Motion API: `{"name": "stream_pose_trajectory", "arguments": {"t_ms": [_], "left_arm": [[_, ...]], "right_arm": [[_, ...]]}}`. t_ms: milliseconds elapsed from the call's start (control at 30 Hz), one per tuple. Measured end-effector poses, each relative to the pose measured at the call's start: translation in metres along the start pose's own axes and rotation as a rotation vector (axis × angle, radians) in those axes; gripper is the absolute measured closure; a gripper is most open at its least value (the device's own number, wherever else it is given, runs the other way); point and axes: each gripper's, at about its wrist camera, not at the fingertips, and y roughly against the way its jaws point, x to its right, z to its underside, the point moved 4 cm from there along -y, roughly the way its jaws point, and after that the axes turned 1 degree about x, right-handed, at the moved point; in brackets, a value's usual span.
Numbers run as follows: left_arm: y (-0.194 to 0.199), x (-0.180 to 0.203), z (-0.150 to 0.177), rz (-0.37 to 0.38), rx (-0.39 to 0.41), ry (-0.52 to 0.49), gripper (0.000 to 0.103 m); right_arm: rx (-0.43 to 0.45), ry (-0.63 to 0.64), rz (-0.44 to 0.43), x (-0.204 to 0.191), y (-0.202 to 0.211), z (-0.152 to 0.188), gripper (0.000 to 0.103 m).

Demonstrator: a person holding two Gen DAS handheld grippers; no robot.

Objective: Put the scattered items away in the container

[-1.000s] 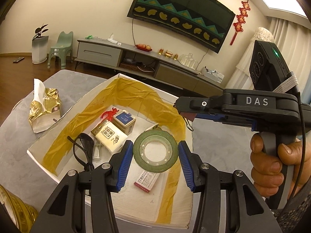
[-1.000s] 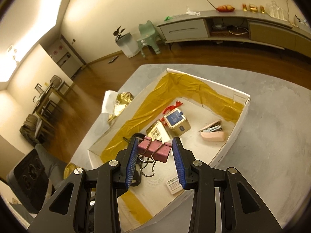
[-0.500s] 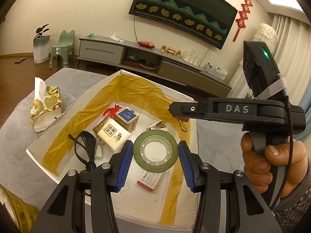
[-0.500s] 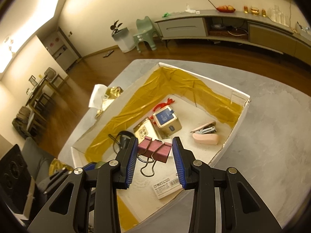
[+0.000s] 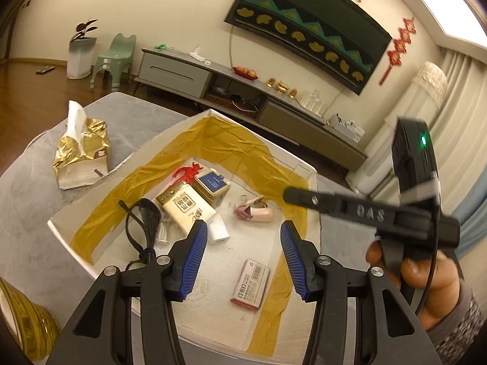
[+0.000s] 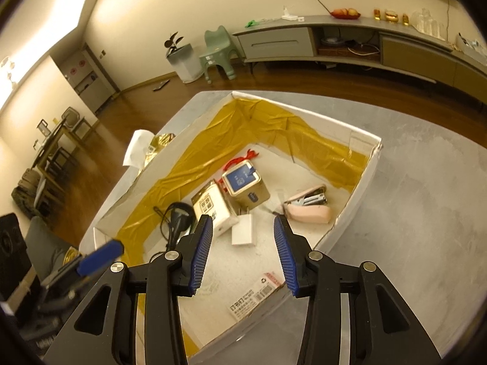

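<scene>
Cardboard box [image 5: 268, 147] holding pink stapler [image 6: 310, 211], gold tin [image 6: 246, 187], staple packet [image 5: 251, 283], both tongs spread, empty

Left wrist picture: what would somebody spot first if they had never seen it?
Probably the white box lined with shiny yellow tape, in the middle of the grey table. Next, the left tool hanging open and empty over it, blue pads apart. Inside sit a gold tin with a blue lid and a pink stapler.
</scene>
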Motion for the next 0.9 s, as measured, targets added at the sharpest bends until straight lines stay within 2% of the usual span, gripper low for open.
{"name": "stream_pose_trajectory", "arguments": {"t_ms": [167, 533, 900], "left_arm": [[0.009, -0.023, -0.007, -0.01, 0.045, 0.115, 0.051], [0.009, -0.023, -0.008, -0.017, 0.058, 0.111, 0.051], [0.012, 0.001, -0.002, -0.057, 0.066, 0.009, 0.051]], "right_arm": [[0.0, -0.003, -0.015, -0.003, 0.005, 0.006, 0.058], [-0.011, 0.039, -0.008, -0.013, 0.015, 0.025, 0.058], [-0.03, 0.334, 0.132, -0.051, 0.053, 0.069, 0.058]]}}
